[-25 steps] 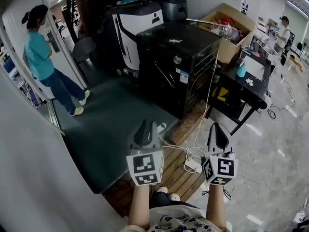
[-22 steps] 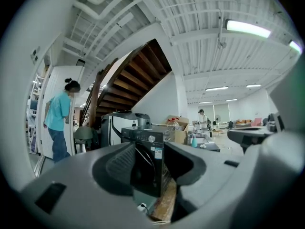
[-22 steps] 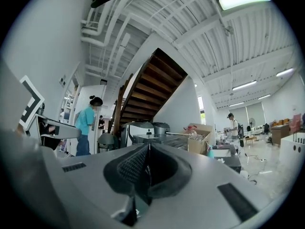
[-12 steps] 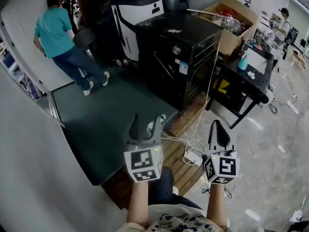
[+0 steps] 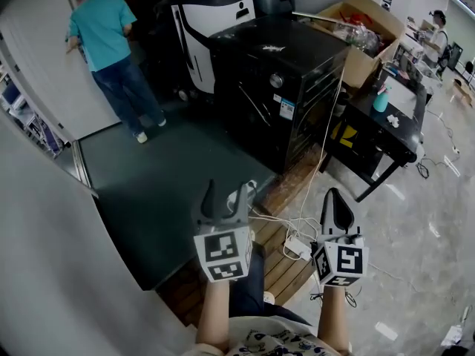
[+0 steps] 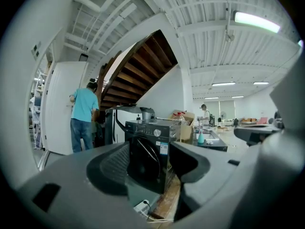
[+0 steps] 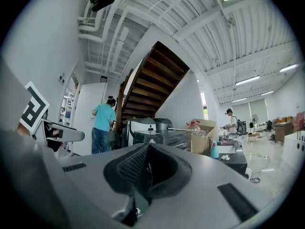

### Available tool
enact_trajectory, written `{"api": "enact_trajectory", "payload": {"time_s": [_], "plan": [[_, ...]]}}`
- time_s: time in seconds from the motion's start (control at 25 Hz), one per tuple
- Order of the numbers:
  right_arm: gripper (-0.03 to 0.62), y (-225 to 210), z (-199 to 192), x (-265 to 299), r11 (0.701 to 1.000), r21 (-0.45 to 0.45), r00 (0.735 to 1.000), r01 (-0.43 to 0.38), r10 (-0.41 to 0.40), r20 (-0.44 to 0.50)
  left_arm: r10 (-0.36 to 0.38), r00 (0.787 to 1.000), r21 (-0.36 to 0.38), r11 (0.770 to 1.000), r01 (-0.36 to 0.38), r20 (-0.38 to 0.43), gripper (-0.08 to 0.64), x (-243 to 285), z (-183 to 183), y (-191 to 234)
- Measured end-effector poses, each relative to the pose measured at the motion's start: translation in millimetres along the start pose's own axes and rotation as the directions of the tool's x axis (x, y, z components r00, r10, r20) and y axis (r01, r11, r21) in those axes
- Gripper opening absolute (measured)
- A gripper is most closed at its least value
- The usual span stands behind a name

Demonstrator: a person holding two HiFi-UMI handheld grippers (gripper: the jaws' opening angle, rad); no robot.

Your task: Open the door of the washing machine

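A black front-loading washing machine [image 5: 286, 73] stands on the floor well ahead of me, its round dark door [image 5: 256, 117] shut. In the left gripper view the washing machine [image 6: 148, 149] shows between the two spread pads. My left gripper [image 5: 226, 193] [image 6: 151, 168] is open and holds nothing. My right gripper [image 5: 336, 199] [image 7: 147, 163] hangs beside it, pads pressed together on nothing. In the right gripper view the washing machine's top [image 7: 159, 136] peeks above the jaws. Both grippers are far short of the machine.
A wooden pallet [image 5: 278, 269] with a white power strip [image 5: 298, 248] and cables lies under the grippers. A dark mat [image 5: 167, 191] spreads to the left. A person in a teal shirt [image 5: 111, 32] stands at the far left. A black table [image 5: 382, 128] and a cardboard box [image 5: 360, 39] are at the right.
My left gripper's jaws have gone from shut to wide open. Both grippers have slid slightly lower in the head view. The person in teal has walked away toward the back wall.
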State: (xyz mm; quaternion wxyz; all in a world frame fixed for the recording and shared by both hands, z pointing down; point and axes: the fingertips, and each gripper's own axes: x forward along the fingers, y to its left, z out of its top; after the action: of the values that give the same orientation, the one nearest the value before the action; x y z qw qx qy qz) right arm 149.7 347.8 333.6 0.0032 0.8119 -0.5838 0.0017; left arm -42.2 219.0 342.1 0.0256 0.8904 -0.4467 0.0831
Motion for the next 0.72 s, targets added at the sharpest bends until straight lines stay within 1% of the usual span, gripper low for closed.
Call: {"api": "enact_trajectory", "payload": {"time_s": [0.12, 0.28, 0.4, 0.52, 0.72], "plan": [[0.02, 2, -6, 26, 1.0, 0.01, 1.0, 0.0, 0.0, -0.026, -0.009, 1.0, -0.014, 1.0, 0.009, -0.012, 0.244, 28, -3, 7], [0.02, 3, -7, 68, 1.0, 0.002, 0.999, 0.011, -0.011, -0.032, -0.015, 1.0, -0.027, 1.0, 0.014, -0.026, 0.244, 69, -3, 19], [0.02, 6, -5, 102, 1.0, -0.005, 0.999, 0.02, -0.02, -0.032, -0.024, 1.0, -0.034, 0.999, 0.023, -0.021, 0.244, 102, 3, 30], [0.02, 8, -1, 142, 1.0, -0.017, 0.999, 0.025, -0.026, -0.036, -0.031, 0.999, -0.024, 0.999, 0.03, -0.036, 0.244, 138, 10, 44], [0.02, 14, 13, 210, 1.0, -0.009, 0.998, 0.028, -0.028, -0.062, -0.041, 0.998, 0.0, 0.999, 0.041, -0.049, 0.242, 202, 33, 67]]}}
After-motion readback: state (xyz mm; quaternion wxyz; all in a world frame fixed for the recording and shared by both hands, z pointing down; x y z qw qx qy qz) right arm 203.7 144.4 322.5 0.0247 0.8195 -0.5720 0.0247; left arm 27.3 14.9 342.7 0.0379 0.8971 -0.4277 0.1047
